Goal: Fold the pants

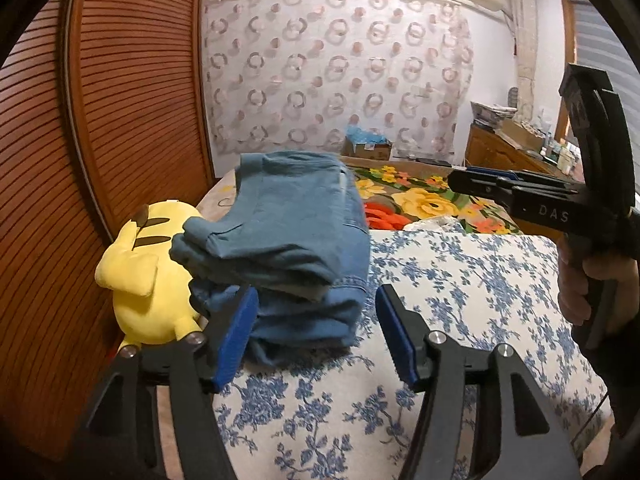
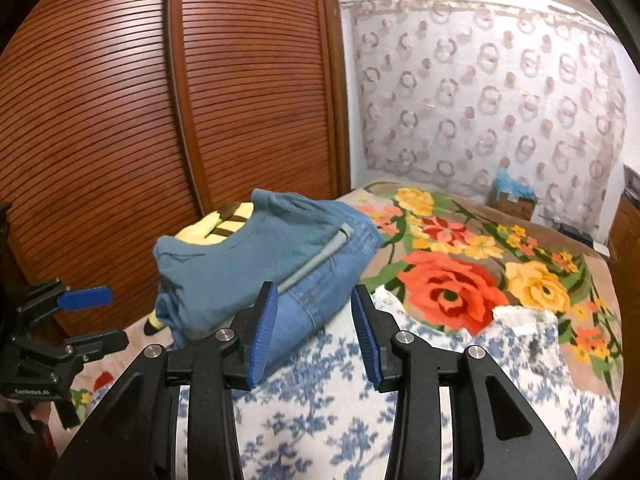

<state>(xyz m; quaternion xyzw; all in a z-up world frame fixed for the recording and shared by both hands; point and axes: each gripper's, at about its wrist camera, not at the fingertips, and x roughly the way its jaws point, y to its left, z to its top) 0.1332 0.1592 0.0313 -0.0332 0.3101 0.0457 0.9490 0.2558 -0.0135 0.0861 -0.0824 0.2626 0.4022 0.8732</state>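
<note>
**Both grippers open, pants folded on the bed**

The left gripper [image 1: 316,332] has its jaws wide apart and holds nothing. The right gripper [image 2: 314,334] is partly open and empty too. Just past them, the folded blue pants [image 1: 288,240] sit on the blue-flowered cloth [image 1: 460,280], beside a yellow plush toy [image 1: 148,276].

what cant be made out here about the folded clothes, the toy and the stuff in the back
- Yellow plush toy: right wrist view, mostly hidden behind the folded clothes; its face shows in neither view.
- Folded clothes: left wrist view, lower left corner covered by the left gripper; number of garments unclear.
- Items on the wooden cabinet: left wrist view, too small, partly hidden by the right gripper.
</note>
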